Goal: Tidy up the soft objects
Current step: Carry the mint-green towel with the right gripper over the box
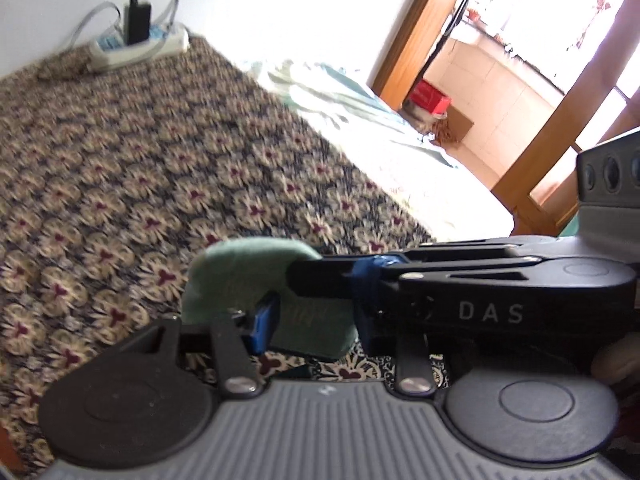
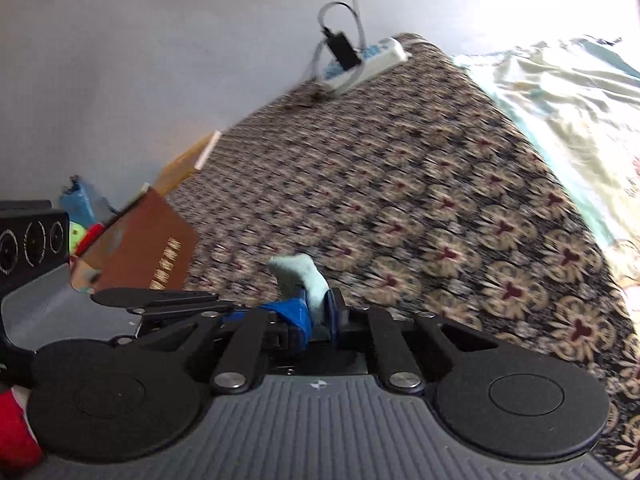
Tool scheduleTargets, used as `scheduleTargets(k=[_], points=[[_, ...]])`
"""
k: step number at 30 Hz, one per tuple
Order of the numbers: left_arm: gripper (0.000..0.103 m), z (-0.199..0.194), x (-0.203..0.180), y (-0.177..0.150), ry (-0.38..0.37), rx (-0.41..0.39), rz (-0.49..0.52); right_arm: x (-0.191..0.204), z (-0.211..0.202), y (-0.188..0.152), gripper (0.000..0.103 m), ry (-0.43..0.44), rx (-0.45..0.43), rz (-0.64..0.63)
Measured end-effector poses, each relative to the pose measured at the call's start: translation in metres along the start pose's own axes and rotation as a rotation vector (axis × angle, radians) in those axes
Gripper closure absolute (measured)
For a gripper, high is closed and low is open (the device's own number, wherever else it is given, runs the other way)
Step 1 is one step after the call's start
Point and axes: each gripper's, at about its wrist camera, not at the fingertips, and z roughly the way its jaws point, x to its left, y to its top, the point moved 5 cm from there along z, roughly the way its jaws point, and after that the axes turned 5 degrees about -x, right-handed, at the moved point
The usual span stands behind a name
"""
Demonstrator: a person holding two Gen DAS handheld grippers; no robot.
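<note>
**Soft green cloth pinched over the flowery cover**

Looked light, floppy and squashy, so needed no hard squeeze. Best taken at a thick folded edge, not at a loose tip. Seemed lifted just over the flowery cover [image 1: 140, 160], as a green cloth [image 1: 236, 276] between both tools. Pinched tight in the shut right gripper [image 2: 318, 312], with only a small end poking out. Sat between the narrow jaws of the left gripper [image 1: 316, 324] too, touching one blue pad. Could not see the other pad behind the right gripper's black arm, so could not tell about a real squeeze there. Could not see the whole cloth either. Too blurry to call sock or rag.
</note>
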Motion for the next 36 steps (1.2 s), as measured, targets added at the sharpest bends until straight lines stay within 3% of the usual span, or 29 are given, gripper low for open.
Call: scheduleTargets(k=[13, 21, 28, 36], points=[[0.072, -0.125, 0.029, 0.02, 0.141, -0.252, 0.075, 0.117, 0.005, 0.035, 0.103, 0.238, -0.056, -0.115], [0.072, -0.217, 0.073, 0.018, 0.305, -0.385, 0.11, 0.214, 0.027, 0.042, 0.103, 0.406, -0.094, -0.21], [0.072, -0.272, 0.127, -0.004, 0.432, -0.416, 0.087, 0.288, 0.071, 0.025, 0.103, 0.507, -0.071, -0.26], [0.071, -0.286, 0.186, -0.044, 0.477, -0.353, 0.006, 0.326, 0.123, -0.012, 0.103, 0.489, -0.004, -0.285]])
